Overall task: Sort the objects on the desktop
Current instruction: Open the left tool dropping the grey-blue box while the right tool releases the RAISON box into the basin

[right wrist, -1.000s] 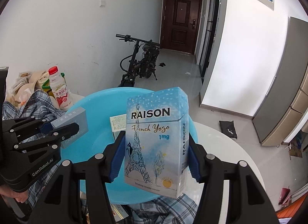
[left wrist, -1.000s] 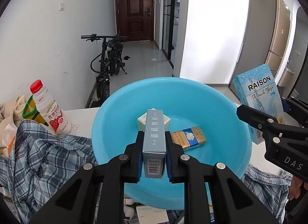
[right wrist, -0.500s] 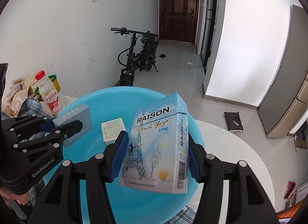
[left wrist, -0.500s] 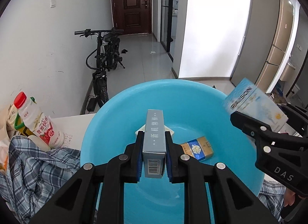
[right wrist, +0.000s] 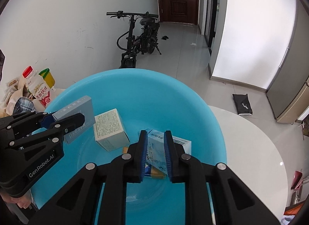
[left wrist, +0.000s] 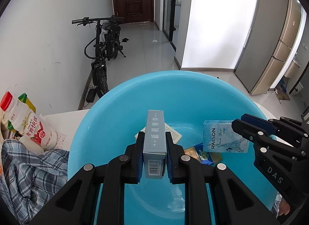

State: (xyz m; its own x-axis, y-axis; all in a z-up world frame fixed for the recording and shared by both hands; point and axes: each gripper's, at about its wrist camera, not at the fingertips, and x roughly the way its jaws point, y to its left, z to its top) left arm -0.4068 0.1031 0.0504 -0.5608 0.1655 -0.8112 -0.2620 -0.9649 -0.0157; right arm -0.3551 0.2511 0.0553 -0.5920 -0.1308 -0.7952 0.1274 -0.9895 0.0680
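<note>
The left hand-held gripper (left wrist: 154, 137) is clamped on a grey box (left wrist: 155, 126), which stands on its narrow edge between the blue pads, with the barcode end toward the camera. It hangs over the near part of a blue basin (left wrist: 173, 93) and does not touch the bottom.

The jaws of the right hand-held gripper (right wrist: 155, 135) have just been closing and now stand together, with nothing between them. It reaches over the basin from the right side. The RAISON box (left wrist: 224, 140) is free of it and is inside the basin, on the right part; it seems to lean on a blue-gold pack (left wrist: 195, 152) at the bottom, but whether it rests fully I cannot tell.

A white box (right wrist: 110, 128) with small print also stands in the basin, between the two grippers and just beside the grey box.

The basin sits on a white counter (right wrist: 251, 138). To its left there is a checked cloth (left wrist: 29, 167), and behind the cloth a red-capped bottle (left wrist: 36, 130). A black bicycle (left wrist: 104, 51) stands on the floor by the wall
</note>
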